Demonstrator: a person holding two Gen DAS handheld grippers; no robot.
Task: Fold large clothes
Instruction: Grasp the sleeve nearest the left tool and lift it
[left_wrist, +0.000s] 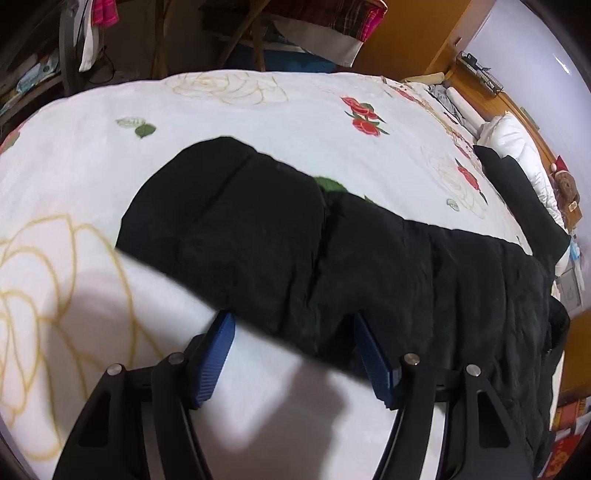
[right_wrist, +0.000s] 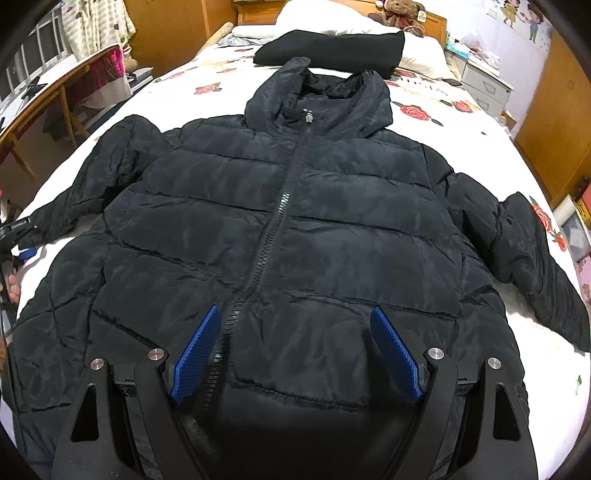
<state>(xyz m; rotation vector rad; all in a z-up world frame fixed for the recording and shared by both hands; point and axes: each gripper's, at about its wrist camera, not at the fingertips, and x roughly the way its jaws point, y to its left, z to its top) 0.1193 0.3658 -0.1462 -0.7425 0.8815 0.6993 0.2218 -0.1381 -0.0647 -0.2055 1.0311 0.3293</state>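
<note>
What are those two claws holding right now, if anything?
Nothing. The left claw is open at the cuff of the jacket sleeve, and the right claw is open over the jacket's hem by the zip.

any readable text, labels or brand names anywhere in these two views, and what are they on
Nothing can be read for certain.
Small label on the left hand-held gripper at the edge of the right wrist view: lettering too small to read.
Printed letters on the bedspread near the folded black garment: blurred, unreadable.
Red boxes beside the bed: markings too blurred.
Black puffer jacket: no visible brand or label.
</note>
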